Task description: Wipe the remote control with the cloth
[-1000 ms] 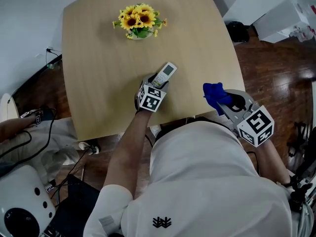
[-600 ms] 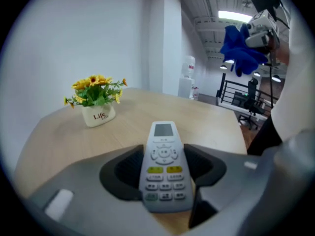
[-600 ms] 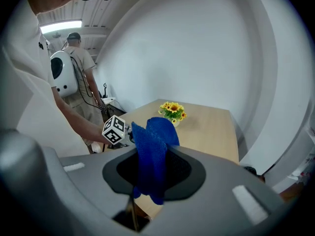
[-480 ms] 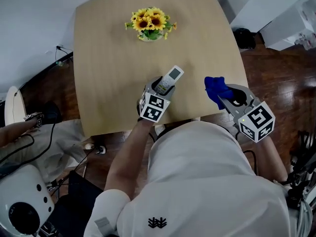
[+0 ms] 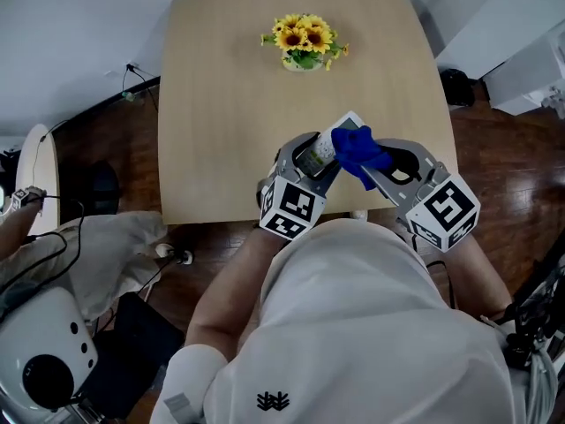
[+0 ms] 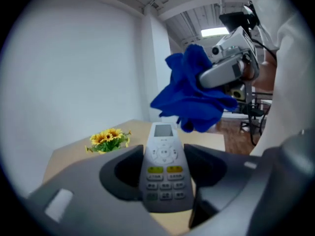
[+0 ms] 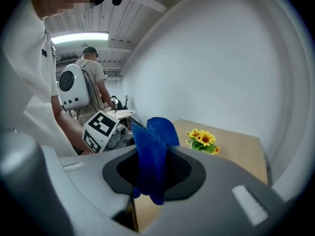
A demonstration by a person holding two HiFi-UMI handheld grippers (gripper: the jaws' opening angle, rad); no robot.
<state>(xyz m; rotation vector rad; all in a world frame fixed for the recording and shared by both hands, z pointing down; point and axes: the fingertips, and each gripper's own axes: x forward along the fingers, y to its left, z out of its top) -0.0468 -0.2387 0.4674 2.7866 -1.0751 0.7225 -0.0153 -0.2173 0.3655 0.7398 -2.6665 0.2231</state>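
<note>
Your left gripper (image 5: 320,153) is closed partway on the button end of the slim grey plastic remote control (image 6: 163,173), held over the pale wooden table (image 5: 221,104) near its front edge, and your right gripper (image 5: 369,164) pinches the bunched blue cloth (image 7: 151,159) right at its screen end. Wiping looks barely begun, so the whole face is left to do. Yellow sunflowers (image 5: 305,42) stand on the table's far side; dark wood floor (image 5: 494,148) surrounds it

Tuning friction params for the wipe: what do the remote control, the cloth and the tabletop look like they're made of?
Remote control: looks like hard light-grey plastic, smooth matte shell, with raised buttons, probably rubber.
Cloth: blue, soft, nubby pile and limp folds, likely microfibre.
Tabletop: pale wood-look surface, smooth and matte; solid wood or laminate cannot be told.
</note>
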